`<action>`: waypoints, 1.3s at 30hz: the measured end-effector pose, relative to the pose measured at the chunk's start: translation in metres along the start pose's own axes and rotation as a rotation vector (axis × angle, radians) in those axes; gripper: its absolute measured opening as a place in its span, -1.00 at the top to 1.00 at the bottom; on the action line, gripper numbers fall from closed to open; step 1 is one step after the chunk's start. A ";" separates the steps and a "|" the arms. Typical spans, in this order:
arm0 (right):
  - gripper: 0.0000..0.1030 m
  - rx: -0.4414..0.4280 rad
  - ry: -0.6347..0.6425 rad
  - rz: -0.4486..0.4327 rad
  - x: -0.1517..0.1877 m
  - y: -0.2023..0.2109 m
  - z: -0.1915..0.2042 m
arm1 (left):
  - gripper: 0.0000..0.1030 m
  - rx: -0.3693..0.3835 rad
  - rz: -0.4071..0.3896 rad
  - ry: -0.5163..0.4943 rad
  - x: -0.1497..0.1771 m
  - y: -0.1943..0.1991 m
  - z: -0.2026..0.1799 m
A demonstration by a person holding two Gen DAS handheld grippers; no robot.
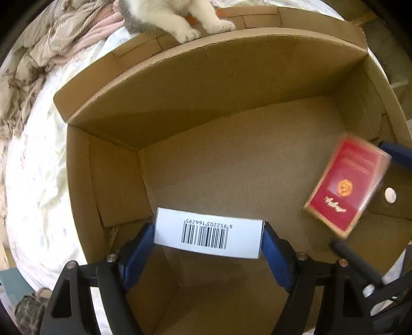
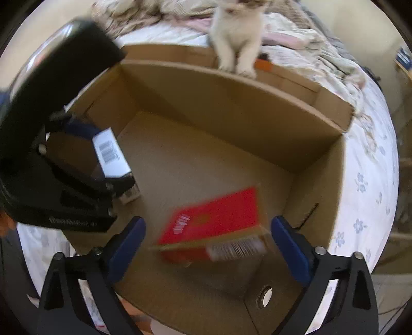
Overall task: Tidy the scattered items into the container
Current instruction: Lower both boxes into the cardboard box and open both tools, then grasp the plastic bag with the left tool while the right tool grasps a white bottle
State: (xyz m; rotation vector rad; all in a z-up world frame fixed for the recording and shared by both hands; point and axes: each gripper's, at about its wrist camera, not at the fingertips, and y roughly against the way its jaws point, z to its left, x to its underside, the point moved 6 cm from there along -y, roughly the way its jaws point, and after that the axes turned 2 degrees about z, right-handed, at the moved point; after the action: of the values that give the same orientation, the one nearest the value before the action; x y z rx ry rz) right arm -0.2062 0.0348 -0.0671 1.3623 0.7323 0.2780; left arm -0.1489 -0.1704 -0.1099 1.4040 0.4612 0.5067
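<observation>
Bedding (image 1: pixel 38 165), white with a pale flower print, along the left edge under the box; rumpled beige and pink blanket (image 1: pixel 51 49) heaped at upper left. Cardboard box (image 1: pixel 180 85) open-topped on the bed, filling most of both views, its floor bare brown. White kitten (image 1: pixel 180 18) at the far flap, front paws planted on the cardboard.

Left gripper (image 1: pixel 209 235) pointing down into the box near its left wall, blue pads pressed against both short ends of a white carton (image 1: pixel 208 233), barcode side facing the camera, carton clear of the box floor as far as can be told. Same carton seen from the right wrist view at far left, pinched between the black arms.

Red pack (image 1: pixel 345 188) further right, tilted, blurred, gold emblem and script on its face, above the box floor close to the right wall. Right gripper (image 2: pixel 208 247) spread wide around it, blue fingers (image 2: pixel 291 247) standing off both sides of the red pack with visible gaps, nothing pressed; no telling whether the pack touches the floor. Small round hole (image 2: pixel 266 296) in the near wall just beyond the right finger.
</observation>
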 end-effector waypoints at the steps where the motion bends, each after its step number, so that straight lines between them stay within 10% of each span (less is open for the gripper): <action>1: -1.00 -0.013 -0.008 -0.002 0.000 0.001 0.000 | -0.58 0.021 0.001 0.010 0.001 0.001 -0.001; 13: -1.00 -0.090 -0.162 -0.091 -0.007 0.034 -0.021 | -0.65 0.206 -0.094 0.112 0.010 0.039 0.002; 15: -1.00 -0.102 -0.192 -0.097 -0.010 0.037 -0.024 | -0.99 0.167 -0.114 0.110 0.019 0.042 0.001; 28: -1.00 -0.127 -0.223 -0.182 -0.007 0.064 -0.035 | -0.99 0.233 -0.211 0.162 0.028 0.075 0.022; 39: -0.99 -0.165 -0.447 -0.323 0.024 0.120 -0.072 | -0.99 0.164 -0.412 0.216 0.111 0.132 0.062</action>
State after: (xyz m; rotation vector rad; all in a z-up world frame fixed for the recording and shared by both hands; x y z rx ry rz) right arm -0.2055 0.1308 0.0370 1.0766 0.5271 -0.2147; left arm -0.0311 -0.1429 0.0277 1.3670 0.9610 0.2884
